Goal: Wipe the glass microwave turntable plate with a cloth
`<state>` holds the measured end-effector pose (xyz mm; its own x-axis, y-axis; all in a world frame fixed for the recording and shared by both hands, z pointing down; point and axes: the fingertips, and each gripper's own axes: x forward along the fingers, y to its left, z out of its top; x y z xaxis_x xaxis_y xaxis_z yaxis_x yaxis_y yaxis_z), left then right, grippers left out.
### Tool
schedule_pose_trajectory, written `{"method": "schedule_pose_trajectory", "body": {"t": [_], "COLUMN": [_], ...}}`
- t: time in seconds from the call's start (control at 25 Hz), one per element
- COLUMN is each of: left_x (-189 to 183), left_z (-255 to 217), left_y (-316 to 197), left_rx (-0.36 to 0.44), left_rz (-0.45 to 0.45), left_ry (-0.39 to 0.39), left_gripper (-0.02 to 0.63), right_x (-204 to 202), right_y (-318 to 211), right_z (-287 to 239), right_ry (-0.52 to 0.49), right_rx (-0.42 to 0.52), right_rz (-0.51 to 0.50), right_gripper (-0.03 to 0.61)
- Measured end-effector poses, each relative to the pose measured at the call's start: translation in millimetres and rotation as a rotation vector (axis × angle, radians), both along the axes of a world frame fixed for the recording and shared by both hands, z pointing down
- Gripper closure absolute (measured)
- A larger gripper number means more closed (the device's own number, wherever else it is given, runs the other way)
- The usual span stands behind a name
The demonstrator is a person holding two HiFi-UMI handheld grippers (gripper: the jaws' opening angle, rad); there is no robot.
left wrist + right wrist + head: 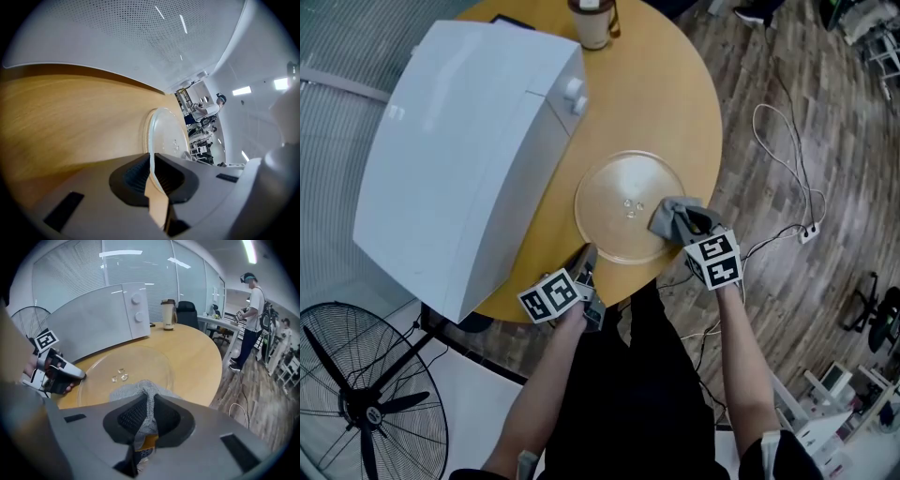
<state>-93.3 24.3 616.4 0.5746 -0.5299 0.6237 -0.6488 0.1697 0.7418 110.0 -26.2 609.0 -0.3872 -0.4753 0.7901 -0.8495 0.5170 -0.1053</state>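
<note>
The clear glass turntable plate (623, 197) lies flat on the round wooden table (675, 103), near its front edge. My left gripper (585, 272) is shut on the plate's near left rim; in the left gripper view the glass edge (154, 140) runs between the jaws of the left gripper (153, 171). My right gripper (694, 230) is shut on a grey cloth (670, 217) that rests on the plate's right side. In the right gripper view the cloth (140, 390) bunches out from the right gripper (149, 416) onto the plate (122, 366).
A white microwave (459, 159) fills the table's left side, close to the plate. A cup (593, 21) stands at the far edge. A floor fan (366, 403) stands at lower left, cables (787, 159) lie on the floor right. A person (251, 319) stands in the background.
</note>
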Motion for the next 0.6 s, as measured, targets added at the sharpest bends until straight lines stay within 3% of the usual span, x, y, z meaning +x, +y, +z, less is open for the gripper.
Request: {"method": "schedule_pose_trajectory", "body": {"t": [0.36, 0.6], "left_x": [2, 2], "left_z": [0, 0], "left_y": [0, 0], "left_rx": [0.002, 0.001], "left_rz": [0.013, 0.012], "left_ry": [-0.007, -0.005], "left_gripper": [0.591, 0.589], "right_x": [5, -7], "right_y": [-55, -87], "right_z": [-4, -6], "right_ry": [-0.01, 0.056], "right_rx": [0.04, 0.09], "right_rz": [0.122, 0.12], "right_gripper": [0.528, 0.526]}}
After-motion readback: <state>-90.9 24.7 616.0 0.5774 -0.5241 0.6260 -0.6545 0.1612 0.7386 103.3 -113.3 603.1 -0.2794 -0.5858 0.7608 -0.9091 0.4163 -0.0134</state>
